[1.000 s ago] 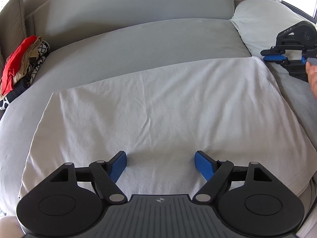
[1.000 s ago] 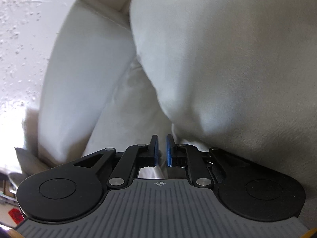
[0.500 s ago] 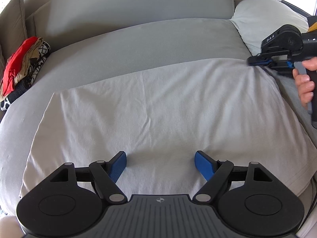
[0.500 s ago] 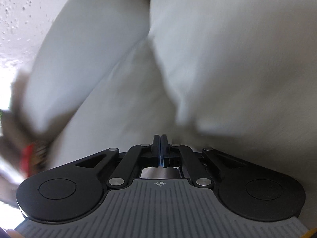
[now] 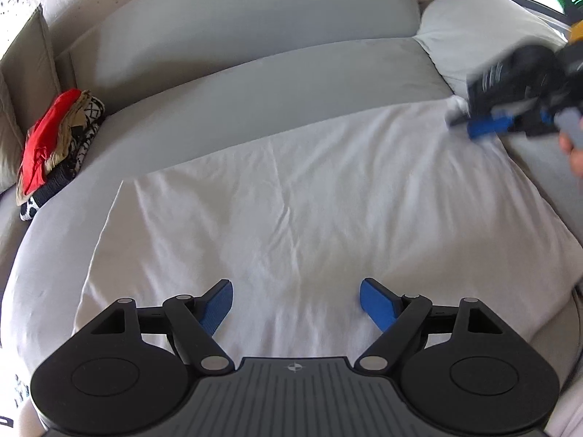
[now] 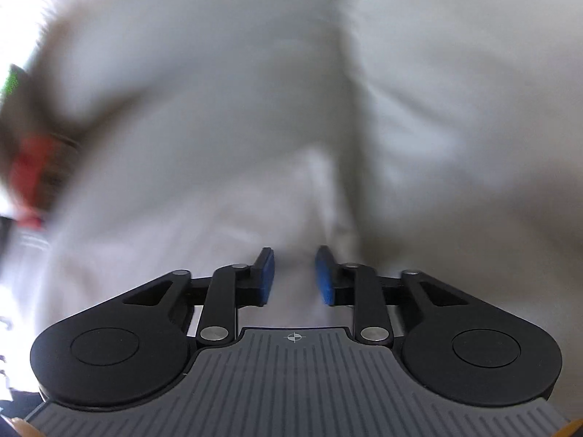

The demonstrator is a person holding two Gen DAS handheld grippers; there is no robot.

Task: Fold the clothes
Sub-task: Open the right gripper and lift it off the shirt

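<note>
A white garment (image 5: pixel 309 211) lies spread flat over the grey sofa seat (image 5: pixel 255 94). My left gripper (image 5: pixel 295 304) hovers over its near edge, wide open, nothing between the blue pads. My right gripper (image 5: pixel 473 123) is at the garment's far right corner, blurred by motion, a hand (image 5: pixel 574 153) behind it. In the right wrist view the right gripper (image 6: pixel 294 273) has its jaws opening, with blurred white cloth (image 6: pixel 255 200) under and beyond them and nothing pinched between the pads.
A pile of folded clothes (image 5: pixel 54 145), red on top with black-and-white pattern below, sits at the sofa's far left. The grey backrest (image 5: pixel 237 14) runs behind. A pale cushion (image 5: pixel 481 29) rests at the far right.
My right gripper swung in from the right, shut at the garment's far right corner and has parted its jaws again. The left gripper stays open over the near edge.
</note>
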